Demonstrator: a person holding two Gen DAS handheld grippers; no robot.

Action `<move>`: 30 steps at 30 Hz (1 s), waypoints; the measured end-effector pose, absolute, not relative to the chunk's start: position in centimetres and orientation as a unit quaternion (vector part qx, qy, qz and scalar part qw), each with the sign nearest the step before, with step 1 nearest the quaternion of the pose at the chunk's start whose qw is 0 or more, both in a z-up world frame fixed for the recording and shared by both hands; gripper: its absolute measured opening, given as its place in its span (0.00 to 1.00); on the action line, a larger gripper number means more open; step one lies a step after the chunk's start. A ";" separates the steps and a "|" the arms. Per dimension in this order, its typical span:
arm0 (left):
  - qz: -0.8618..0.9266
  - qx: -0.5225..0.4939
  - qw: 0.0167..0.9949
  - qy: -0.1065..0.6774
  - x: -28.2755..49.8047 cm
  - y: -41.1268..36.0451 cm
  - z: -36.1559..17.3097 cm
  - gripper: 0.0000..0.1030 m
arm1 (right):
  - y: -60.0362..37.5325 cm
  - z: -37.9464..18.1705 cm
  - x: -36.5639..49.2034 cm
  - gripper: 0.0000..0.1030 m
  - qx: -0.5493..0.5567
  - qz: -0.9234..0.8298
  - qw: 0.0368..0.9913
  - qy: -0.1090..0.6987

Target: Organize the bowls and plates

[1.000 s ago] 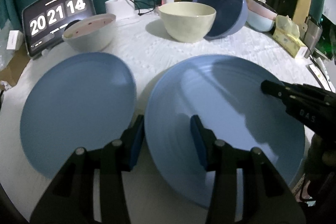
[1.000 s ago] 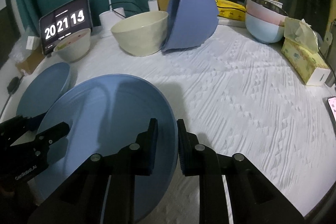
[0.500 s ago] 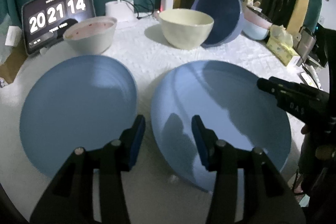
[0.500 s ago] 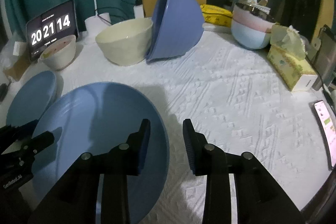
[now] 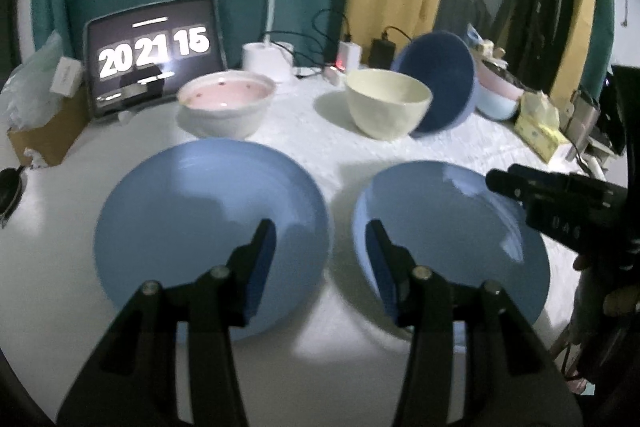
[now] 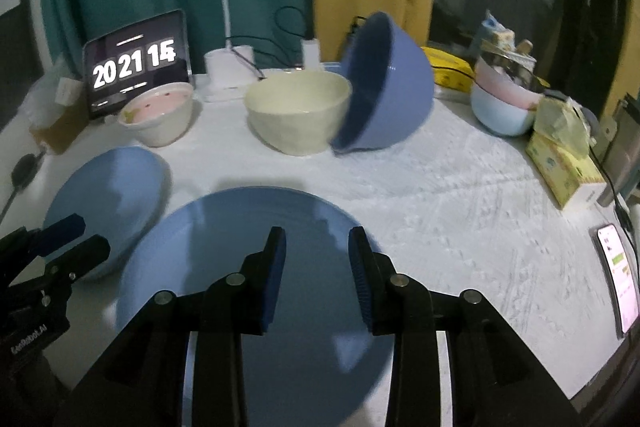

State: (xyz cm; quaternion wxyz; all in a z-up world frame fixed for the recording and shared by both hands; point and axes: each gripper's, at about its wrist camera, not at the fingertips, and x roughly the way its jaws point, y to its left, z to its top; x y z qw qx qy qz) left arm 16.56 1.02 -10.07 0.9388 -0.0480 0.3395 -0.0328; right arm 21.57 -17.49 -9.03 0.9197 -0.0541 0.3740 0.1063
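Two blue plates lie side by side on the white table. The left plate (image 5: 208, 219) (image 6: 106, 199) and the right plate (image 5: 448, 235) (image 6: 256, 291) are apart. My left gripper (image 5: 322, 259) is open and empty, above the gap between them. My right gripper (image 6: 316, 267) is open and empty over the right plate. Behind stand a pink-lined white bowl (image 5: 226, 105) (image 6: 160, 119), a cream bowl (image 5: 386, 109) (image 6: 298, 109) and a blue bowl (image 5: 440, 83) (image 6: 384, 83) tipped on its side against the cream one.
A tablet clock (image 5: 154, 53), a lamp base (image 5: 266, 59) with chargers and cables stand at the back. Stacked pink and pale blue bowls (image 6: 502, 99), a tissue box (image 6: 564, 163) and a phone (image 6: 618, 275) lie at the right. A cardboard box (image 5: 44, 135) sits at the left.
My right gripper opened, let go of the right plate's rim and drew back. My left gripper also opened wider and pulled back and up from that plate, which now lies flat.
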 end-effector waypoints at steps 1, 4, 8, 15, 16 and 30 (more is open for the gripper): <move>-0.029 -0.050 0.939 0.338 16.5 1.4 -10.0 0.47 | -16.9 -9.0 21.5 0.33 -0.058 0.111 0.919 0.374; -0.017 -0.060 0.940 0.335 16.3 3.0 -10.0 0.50 | -15.5 -8.8 21.5 0.33 -0.065 0.119 0.917 0.374; 0.002 -0.072 0.941 0.332 16.1 5.1 -10.1 0.52 | -13.7 -8.6 21.5 0.33 -0.072 0.130 0.916 0.373; 0.021 -0.093 0.942 0.321 15.5 8.6 -10.1 0.66 | -10.4 -8.3 21.7 0.34 -0.085 0.150 0.913 0.369; 0.024 -0.094 0.942 0.320 15.4 8.9 -10.1 0.67 | -10.1 -8.3 21.7 0.34 -0.087 0.151 0.913 0.369; 0.078 -0.112 0.932 0.337 15.7 14.3 -11.5 0.67 | -5.2 -9.4 22.9 0.35 -0.099 0.186 0.898 0.387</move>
